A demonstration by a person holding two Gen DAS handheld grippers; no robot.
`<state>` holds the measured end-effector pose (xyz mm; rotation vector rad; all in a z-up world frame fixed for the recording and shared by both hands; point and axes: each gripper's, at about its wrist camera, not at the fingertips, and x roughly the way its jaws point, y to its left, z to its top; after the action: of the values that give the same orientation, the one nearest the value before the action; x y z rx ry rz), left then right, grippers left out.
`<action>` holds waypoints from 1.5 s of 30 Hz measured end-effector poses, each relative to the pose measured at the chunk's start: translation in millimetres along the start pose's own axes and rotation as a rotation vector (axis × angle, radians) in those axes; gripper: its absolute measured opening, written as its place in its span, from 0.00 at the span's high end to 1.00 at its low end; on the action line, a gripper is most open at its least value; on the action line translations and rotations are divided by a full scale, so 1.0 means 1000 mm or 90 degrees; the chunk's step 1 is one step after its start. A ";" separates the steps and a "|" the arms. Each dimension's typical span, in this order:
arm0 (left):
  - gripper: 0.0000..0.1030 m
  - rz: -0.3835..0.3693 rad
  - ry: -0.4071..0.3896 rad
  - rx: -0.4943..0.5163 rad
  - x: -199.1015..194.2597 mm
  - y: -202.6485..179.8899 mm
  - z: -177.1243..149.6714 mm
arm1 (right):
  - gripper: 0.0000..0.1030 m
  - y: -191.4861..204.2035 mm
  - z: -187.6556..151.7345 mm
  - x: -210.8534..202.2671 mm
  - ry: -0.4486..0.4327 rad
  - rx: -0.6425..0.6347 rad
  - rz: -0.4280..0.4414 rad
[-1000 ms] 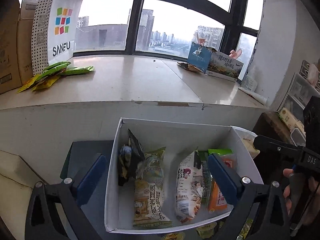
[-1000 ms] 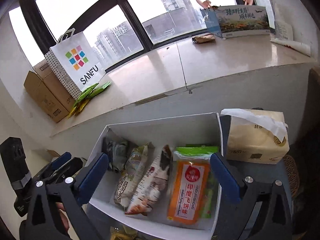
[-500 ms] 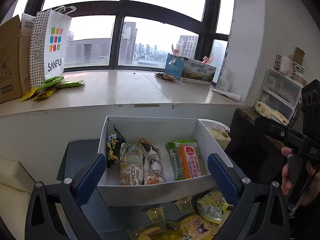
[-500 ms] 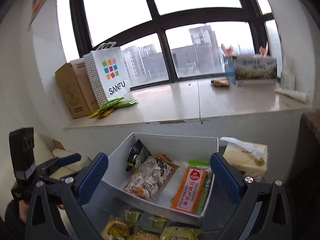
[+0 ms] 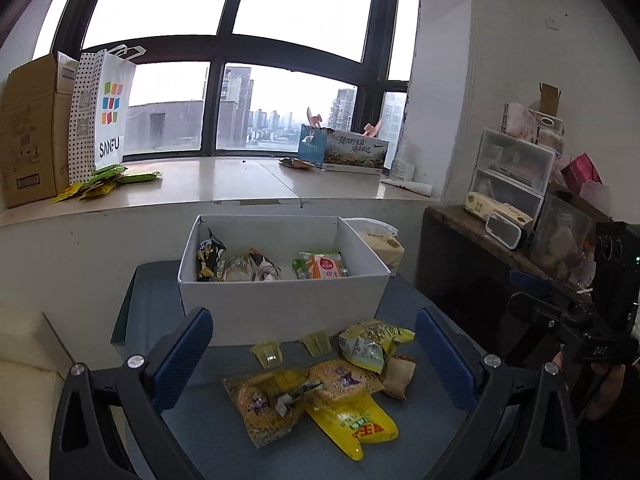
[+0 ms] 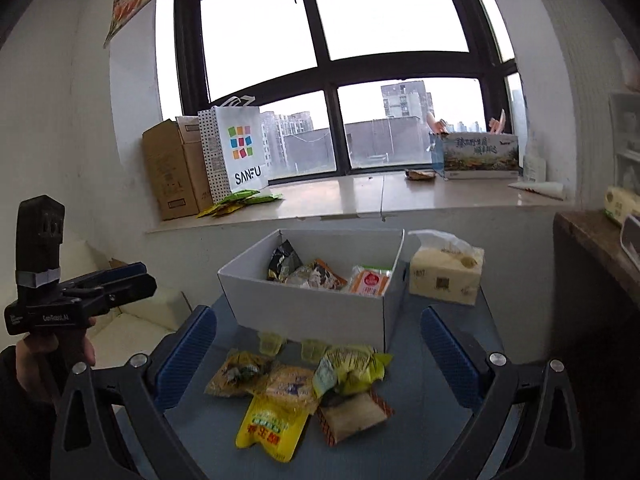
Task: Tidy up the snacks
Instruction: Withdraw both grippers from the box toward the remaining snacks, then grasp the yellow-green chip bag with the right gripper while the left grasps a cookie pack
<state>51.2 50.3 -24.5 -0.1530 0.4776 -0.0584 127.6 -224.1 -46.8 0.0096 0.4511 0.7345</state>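
Observation:
A white cardboard box (image 5: 280, 300) (image 6: 320, 312) stands on a blue-grey table and holds several snack packets, among them an orange one (image 5: 326, 267) (image 6: 370, 282) and a dark one (image 5: 208, 254). In front of it lies a loose pile: a yellow pouch (image 5: 354, 426) (image 6: 272, 424), yellow-wrapped cakes (image 5: 264, 400), a green-yellow bag (image 5: 370, 342) (image 6: 352, 366) and two jelly cups (image 5: 270, 354). My left gripper (image 5: 314, 356) and right gripper (image 6: 318, 352) both hover open above the pile, holding nothing.
A tissue pack (image 6: 444, 276) sits right of the box. The windowsill behind carries a SANFU bag (image 5: 106, 116), cardboard boxes (image 5: 34, 136), green packets (image 5: 108, 178) and a printed carton (image 5: 354, 152). A dark shelf with plastic drawers (image 5: 512, 172) stands at the right.
Both grippers have pulled back and up from over the box, so the loose snack pile in front of it has come into view. Both stay open.

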 end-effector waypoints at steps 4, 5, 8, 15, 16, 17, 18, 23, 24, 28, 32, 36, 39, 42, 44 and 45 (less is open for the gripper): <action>0.00 -0.014 0.009 -0.001 -0.017 -0.013 -0.021 | 0.00 -0.007 -0.037 -0.018 0.022 0.018 -0.018; 0.00 -0.012 0.014 0.000 -0.019 -0.016 -0.026 | 0.00 -0.009 -0.044 -0.021 0.029 0.017 -0.021; 0.00 -0.020 0.027 -0.004 -0.023 -0.023 -0.037 | 0.00 -0.015 -0.057 -0.029 0.041 0.014 -0.048; 0.00 -0.009 0.034 0.010 -0.026 -0.028 -0.045 | 0.00 -0.028 -0.066 -0.030 0.057 0.044 -0.054; 0.00 -0.011 0.032 0.004 -0.026 -0.026 -0.045 | 0.00 -0.029 -0.066 -0.029 0.058 0.048 -0.050; 0.00 -0.017 0.031 -0.003 -0.027 -0.025 -0.045 | 0.00 -0.029 -0.066 -0.029 0.058 0.049 -0.049; 0.00 -0.022 0.033 -0.010 -0.026 -0.023 -0.046 | 0.00 -0.030 -0.066 -0.029 0.058 0.051 -0.051; 0.00 -0.010 0.036 -0.014 -0.026 -0.020 -0.048 | 0.00 -0.035 -0.070 -0.023 0.070 0.062 -0.048; 0.00 -0.013 0.036 -0.017 -0.026 -0.019 -0.049 | 0.00 -0.038 -0.071 -0.020 0.074 0.069 -0.049; 0.00 -0.016 0.039 -0.015 -0.027 -0.020 -0.053 | 0.00 -0.050 -0.076 0.000 0.106 0.099 -0.032; 0.00 -0.020 0.038 -0.011 -0.028 -0.020 -0.054 | 0.00 -0.066 -0.075 0.026 0.127 0.136 -0.013; 0.00 -0.019 0.042 -0.017 -0.028 -0.017 -0.057 | 0.00 -0.091 -0.069 0.060 0.150 0.190 0.004; 0.00 -0.019 0.045 -0.024 -0.026 -0.015 -0.057 | 0.00 -0.106 -0.062 0.089 0.175 0.215 0.008; 0.00 -0.019 0.048 -0.030 -0.025 -0.014 -0.058 | 0.00 -0.112 -0.058 0.116 0.191 0.196 -0.006; 0.00 -0.018 0.050 -0.026 -0.025 -0.014 -0.058 | 0.00 -0.113 -0.058 0.132 0.214 0.186 0.003; 0.00 -0.017 0.050 -0.024 -0.024 -0.014 -0.058 | 0.00 -0.112 -0.058 0.137 0.219 0.180 0.004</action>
<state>2.3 30.9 -62.4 -0.1941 0.5560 -0.0820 266.1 -227.7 -171.8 0.1511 0.8819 0.6751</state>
